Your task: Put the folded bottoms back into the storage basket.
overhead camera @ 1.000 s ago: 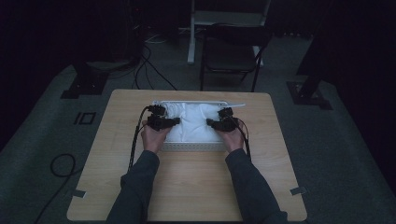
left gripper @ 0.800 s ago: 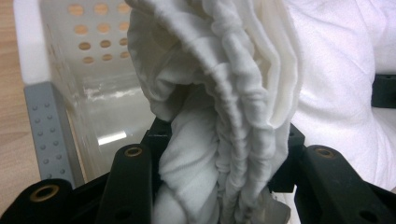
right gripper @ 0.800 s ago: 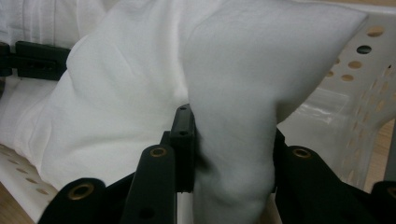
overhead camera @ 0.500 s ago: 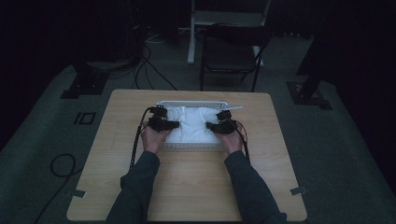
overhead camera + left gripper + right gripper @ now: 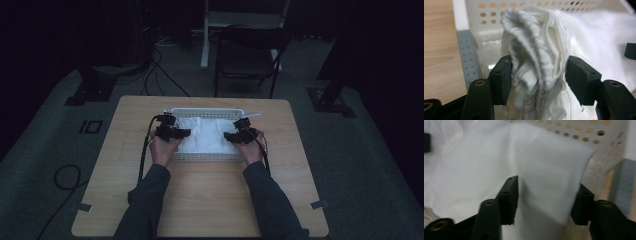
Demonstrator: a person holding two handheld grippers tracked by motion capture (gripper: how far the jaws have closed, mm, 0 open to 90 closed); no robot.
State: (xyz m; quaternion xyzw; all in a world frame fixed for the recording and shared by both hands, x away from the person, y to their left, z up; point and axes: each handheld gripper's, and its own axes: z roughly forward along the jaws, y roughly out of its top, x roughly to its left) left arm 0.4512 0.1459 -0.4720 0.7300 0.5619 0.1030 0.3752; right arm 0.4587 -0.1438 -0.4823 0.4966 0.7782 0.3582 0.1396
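A white perforated basket (image 5: 207,158) stands on the far middle of the wooden table (image 5: 200,200), with a white cloth (image 5: 205,132) lying in it. My left gripper (image 5: 181,133) is over the basket's left end, my right gripper (image 5: 229,135) over its right end. In the left gripper view a bunched, ribbed fold of cloth (image 5: 534,45) rises between the jaws of the left gripper (image 5: 539,75), pressed by both. In the right gripper view a smooth fold of cloth (image 5: 486,157) fills the gap of the right gripper (image 5: 546,192), beside the basket wall (image 5: 579,132).
A dark chair (image 5: 247,55) stands beyond the table's far edge. Cables (image 5: 160,75) run over the grey floor at the back left, and one loops at the left (image 5: 65,175). The near half of the table lies bare between the person's forearms.
Both hands have stayed over the basket's ends. The right gripper has shifted slightly right and toward the person; the cloth between the grippers looks a little more spread.
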